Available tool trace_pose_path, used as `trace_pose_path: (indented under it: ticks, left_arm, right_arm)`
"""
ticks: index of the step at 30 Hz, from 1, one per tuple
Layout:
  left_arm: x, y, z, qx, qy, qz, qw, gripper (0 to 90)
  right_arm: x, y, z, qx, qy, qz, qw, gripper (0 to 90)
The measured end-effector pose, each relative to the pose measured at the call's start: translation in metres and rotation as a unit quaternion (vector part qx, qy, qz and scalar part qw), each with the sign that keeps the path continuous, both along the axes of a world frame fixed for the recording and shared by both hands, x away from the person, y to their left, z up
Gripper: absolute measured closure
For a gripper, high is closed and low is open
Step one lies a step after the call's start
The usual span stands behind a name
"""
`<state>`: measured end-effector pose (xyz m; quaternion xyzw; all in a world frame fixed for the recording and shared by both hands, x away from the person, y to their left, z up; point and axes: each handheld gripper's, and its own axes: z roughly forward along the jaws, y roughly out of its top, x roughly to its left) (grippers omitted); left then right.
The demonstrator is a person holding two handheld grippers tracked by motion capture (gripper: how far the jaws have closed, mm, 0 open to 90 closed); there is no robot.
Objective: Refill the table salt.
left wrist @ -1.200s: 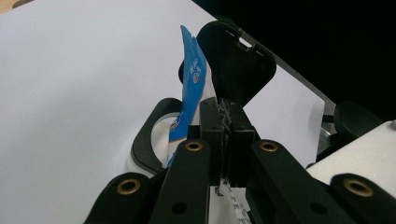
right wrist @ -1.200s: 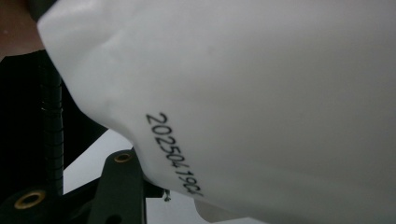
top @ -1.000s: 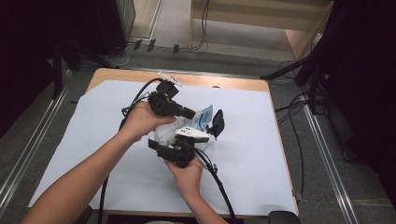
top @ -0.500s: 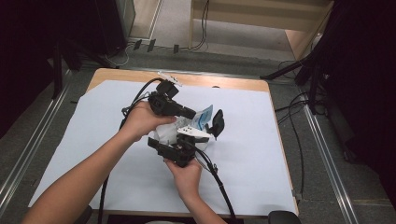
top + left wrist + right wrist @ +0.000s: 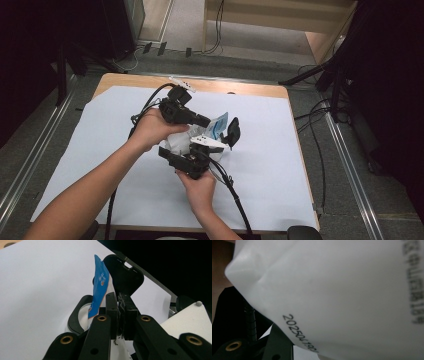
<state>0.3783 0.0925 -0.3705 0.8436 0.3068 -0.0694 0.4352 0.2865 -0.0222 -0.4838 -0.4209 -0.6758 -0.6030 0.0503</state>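
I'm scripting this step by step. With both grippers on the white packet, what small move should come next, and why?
Probably pull the left gripper gently away from the right gripper. Its jaws look shut on a thin edge of the white packet, beside the blue flap, while the right one holds the packet's body: a tear-open setup.

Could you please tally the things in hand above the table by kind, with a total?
Grippers: 2 (left gripper, right gripper)
Packet: 1
Black paddle-shaped piece: 1
Total: 4
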Motion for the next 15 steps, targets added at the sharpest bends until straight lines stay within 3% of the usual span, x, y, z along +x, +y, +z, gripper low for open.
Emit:
trace_pose_path:
  ticks: [7,15]
  left_arm:
    - [0.0000,-0.0016,-0.0004,0.001,0.001,-0.002,1.0000,87.0]
    - [0.0011,-0.0004,-0.0005,0.001,-0.001,0.001,1.0000,87.8]
  right_arm:
    - [0.0011,0.0007,-0.0012,0.008,0.016,-0.002,0.9998,55.4]
    - [0.0007,0.0009,-0.0012,-0.001,0.004,-0.005,1.0000,54.7]
